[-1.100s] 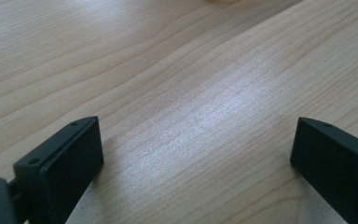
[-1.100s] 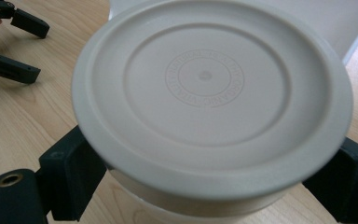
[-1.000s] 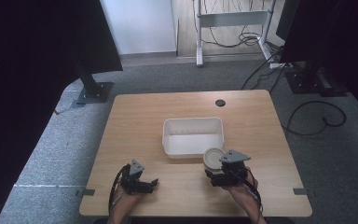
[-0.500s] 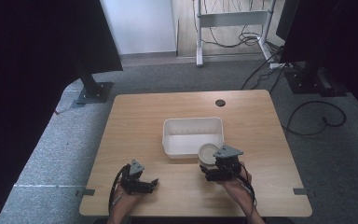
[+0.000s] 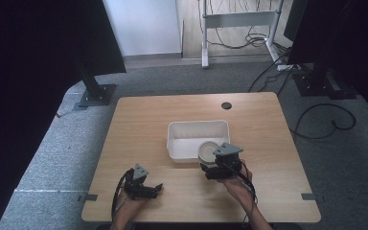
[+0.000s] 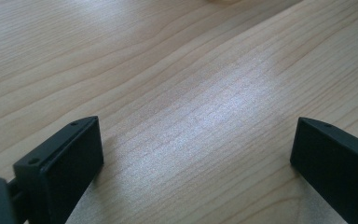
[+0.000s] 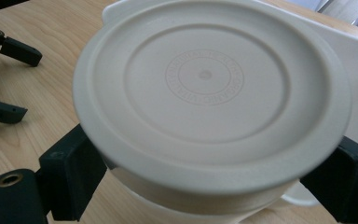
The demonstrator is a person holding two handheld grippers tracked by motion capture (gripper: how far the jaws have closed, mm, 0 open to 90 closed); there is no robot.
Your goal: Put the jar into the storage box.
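Across the wooden table (image 5: 139,120), the right gripper (image 5: 219,168) is clasping a round lidded container (image 7: 209,102) between its jaws at the near rim of the white bin (image 5: 197,129), while the left gripper (image 5: 146,190) is resting nearby, jaws parted and holding nothing.

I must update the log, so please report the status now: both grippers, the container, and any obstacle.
Right gripper shut on lidded white container, at the near edge of white bin. Left gripper open, over bare table. No obstacle seen.
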